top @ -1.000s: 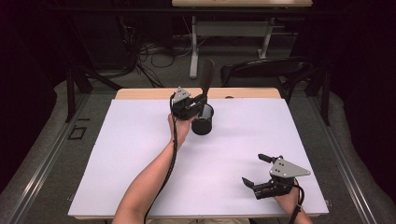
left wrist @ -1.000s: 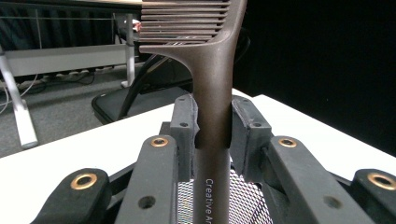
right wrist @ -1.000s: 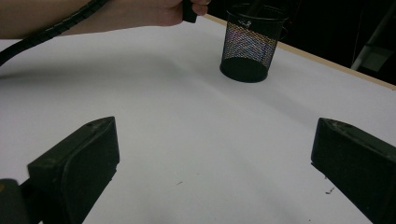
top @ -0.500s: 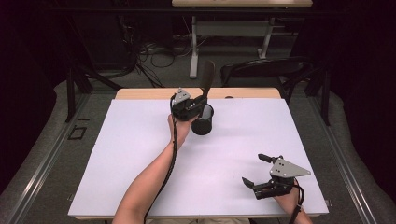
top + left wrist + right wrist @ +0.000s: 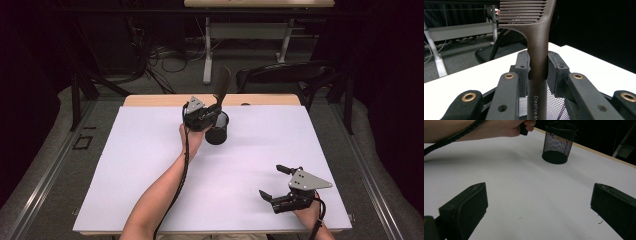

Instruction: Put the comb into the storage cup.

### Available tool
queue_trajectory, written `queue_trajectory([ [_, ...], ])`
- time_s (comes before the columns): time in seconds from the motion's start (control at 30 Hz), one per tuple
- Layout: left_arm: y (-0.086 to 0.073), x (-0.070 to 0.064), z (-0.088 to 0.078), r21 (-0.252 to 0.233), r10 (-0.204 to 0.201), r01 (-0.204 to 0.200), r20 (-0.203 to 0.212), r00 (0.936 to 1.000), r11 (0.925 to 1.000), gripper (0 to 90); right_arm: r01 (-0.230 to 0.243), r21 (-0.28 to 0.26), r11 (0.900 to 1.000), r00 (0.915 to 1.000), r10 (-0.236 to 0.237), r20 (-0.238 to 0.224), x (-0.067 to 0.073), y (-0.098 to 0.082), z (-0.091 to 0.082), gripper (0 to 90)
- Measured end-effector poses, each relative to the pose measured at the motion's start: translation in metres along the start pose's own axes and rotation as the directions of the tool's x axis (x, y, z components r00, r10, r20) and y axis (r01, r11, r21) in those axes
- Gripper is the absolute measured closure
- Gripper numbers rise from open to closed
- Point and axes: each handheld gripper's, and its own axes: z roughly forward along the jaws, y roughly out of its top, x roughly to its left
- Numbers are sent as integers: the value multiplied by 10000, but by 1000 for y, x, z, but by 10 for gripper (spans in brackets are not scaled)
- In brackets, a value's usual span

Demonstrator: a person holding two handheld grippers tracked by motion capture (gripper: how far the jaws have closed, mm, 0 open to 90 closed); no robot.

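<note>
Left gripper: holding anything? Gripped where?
Yes: the left gripper is shut on the brown comb, clamped on its handle just below the teeth, above the mesh cup.

comb [image 5: 220,89] in cup [image 5: 217,134] | cup far-centre on table [image 5: 125,165]

This looks like a lab or recording room: a white-topped counter [image 5: 150,165] stands on grey carpet [image 5: 45,165] amid dark surroundings, with loose cables [image 5: 165,55] and white desk legs [image 5: 207,55] behind, and a black chair [image 5: 285,75] beyond.
</note>
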Motion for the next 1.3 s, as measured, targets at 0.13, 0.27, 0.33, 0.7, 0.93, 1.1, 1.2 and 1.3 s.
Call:
queue_trajectory([
  [0.13, -2, -1, 1, 73, 60, -60, 11, 10000, 10000, 722, 18, -34, 10000, 10000, -18, 4, 0, 0, 0, 5],
  [0.27, -3, -1, 1, 113, 116, -116, -32, 9999, 9999, 721, -3, -33, 10000, 10000, 3, 3, 0, 0, 0, 5],
  [0.33, -3, -1, 0, 103, 173, -173, -40, 9998, 9998, 722, 2, -27, 10000, 10000, -2, 2, 0, 0, 0, 5],
  [0.7, -7, -3, 2, 177, 272, -273, 48, 9996, 9995, 721, -4, 1, 10000, 10000, 4, 6, 0, 0, 0, 5],
  [0.93, -9, -3, 1, 209, 310, -311, 56, 9995, 9993, 721, -26, -32, 10000, 10000, 26, 9, 0, 0, 0, 6],
  [1.1, -10, -3, 1, 239, 338, -339, 50, 9994, 9991, 720, 28, -6, 10000, 10000, -28, 15, 0, 0, 0, 6],
  [1.2, -11, -4, 1, 234, 353, -354, 50, 9994, 9991, 720, 26, -33, 10000, 10000, -26, 20, 0, 0, 0, 6],
  [1.3, -13, -5, 1, 272, 406, -407, 42, 9992, 9988, 719, 17, -9, 10000, 10000, -17, 16, 0, 0, 0, 6],
])
